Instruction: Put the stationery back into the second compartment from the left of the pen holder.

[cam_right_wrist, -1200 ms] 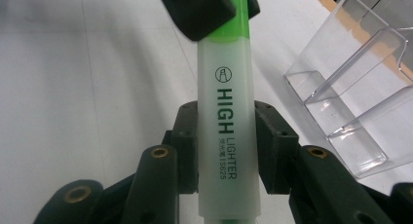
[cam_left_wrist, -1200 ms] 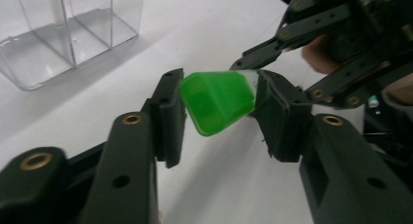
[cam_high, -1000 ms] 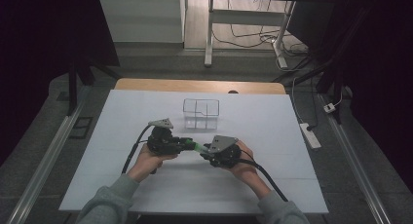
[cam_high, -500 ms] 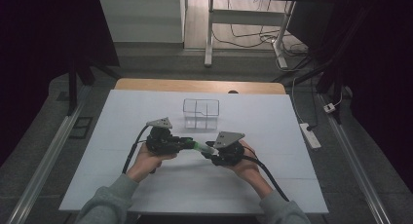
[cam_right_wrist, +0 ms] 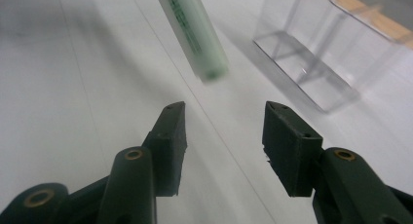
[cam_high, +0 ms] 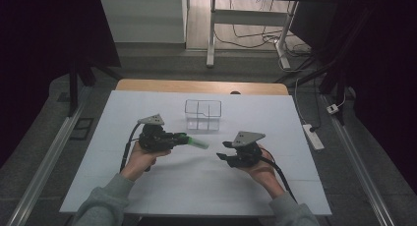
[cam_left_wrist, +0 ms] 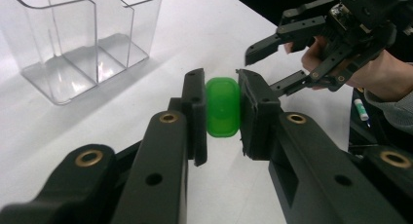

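My left hand-held gripper [cam_left_wrist: 223,107] is clenched on the green cap end of a marker [cam_left_wrist: 223,106]; both pads press flat against the cap, and the pale green barrel [cam_high: 196,143] juts out level toward my right side, held above the desk [cam_high: 162,186]. My right hand-held gripper [cam_high: 225,151] is released: its jaws have just been opening, nothing lies between them, and they stand apart from the barrel tip, which the right gripper view shows hanging just ahead of the open jaws [cam_right_wrist: 210,63]. Judgement: the handover is in hand, the marker having passed to the left grip alone. The clear divided organizer [cam_high: 203,115] stands on the desk just beyond the marker, upright, its compartments unfilled as far as I can see. The next move, as I read it, calls for carrying the marker over the organizer, tilting it until the barrel points down, lining it over one compartment and only then letting go. The partition walls are thin, so the tip must clear them.
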### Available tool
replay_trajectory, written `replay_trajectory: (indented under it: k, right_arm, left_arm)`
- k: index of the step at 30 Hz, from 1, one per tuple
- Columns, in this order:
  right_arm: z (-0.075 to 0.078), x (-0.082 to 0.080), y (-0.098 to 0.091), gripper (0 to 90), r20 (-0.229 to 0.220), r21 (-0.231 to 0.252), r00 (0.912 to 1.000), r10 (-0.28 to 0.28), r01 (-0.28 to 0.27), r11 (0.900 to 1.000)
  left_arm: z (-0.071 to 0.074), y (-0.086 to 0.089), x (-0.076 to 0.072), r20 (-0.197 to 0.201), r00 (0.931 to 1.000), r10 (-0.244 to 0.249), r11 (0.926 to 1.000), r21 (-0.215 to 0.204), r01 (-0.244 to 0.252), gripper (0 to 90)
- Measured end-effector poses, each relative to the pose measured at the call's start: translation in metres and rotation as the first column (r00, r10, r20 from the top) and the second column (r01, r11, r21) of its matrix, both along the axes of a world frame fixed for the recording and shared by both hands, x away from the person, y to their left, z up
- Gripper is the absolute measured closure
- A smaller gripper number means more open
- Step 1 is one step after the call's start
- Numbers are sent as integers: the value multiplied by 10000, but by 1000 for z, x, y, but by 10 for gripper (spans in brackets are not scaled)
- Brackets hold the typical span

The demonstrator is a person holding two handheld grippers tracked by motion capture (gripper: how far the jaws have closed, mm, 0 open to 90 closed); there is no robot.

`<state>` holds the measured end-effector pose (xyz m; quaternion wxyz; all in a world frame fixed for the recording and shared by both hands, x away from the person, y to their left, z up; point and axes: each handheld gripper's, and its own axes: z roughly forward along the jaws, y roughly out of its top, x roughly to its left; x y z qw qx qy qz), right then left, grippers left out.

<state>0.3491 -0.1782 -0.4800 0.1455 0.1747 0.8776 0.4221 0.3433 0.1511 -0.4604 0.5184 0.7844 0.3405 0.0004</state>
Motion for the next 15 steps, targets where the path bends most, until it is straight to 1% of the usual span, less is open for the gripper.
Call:
replay_trajectory:
  k: [3,6,7,8,12,13,15]
  right_arm:
    - [0,-1,-16,500,-91,61,9992,-384,385,9992]
    - [0,-2,-28,493,-122,193,9978,-648,650,9977]
    - [1,-3,-32,490,-131,141,9970,-769,771,9969]
    - [0,-3,-35,483,-137,214,9965,-825,828,9963]
    - [-2,-7,-50,468,-117,196,9929,-1188,1190,9927]
    - [-4,-8,-55,464,-130,302,9915,-1292,1296,9911]
    - [-5,-10,-61,461,-112,266,9894,-1450,1452,9890]
  left_arm:
    - [2,3,0,29,10000,82,10000,-20,-82,744]
    - [3,5,1,43,9999,121,9999,-36,-121,744]
    - [4,6,1,56,9999,140,9999,-29,-140,744]
    - [6,7,1,88,9998,154,9999,-47,-153,744]
    - [12,10,0,256,9995,183,9998,-108,-180,744]
    - [14,11,1,286,9994,188,9998,-120,-184,744]
    - [18,12,3,348,9992,207,9997,-120,-203,744]
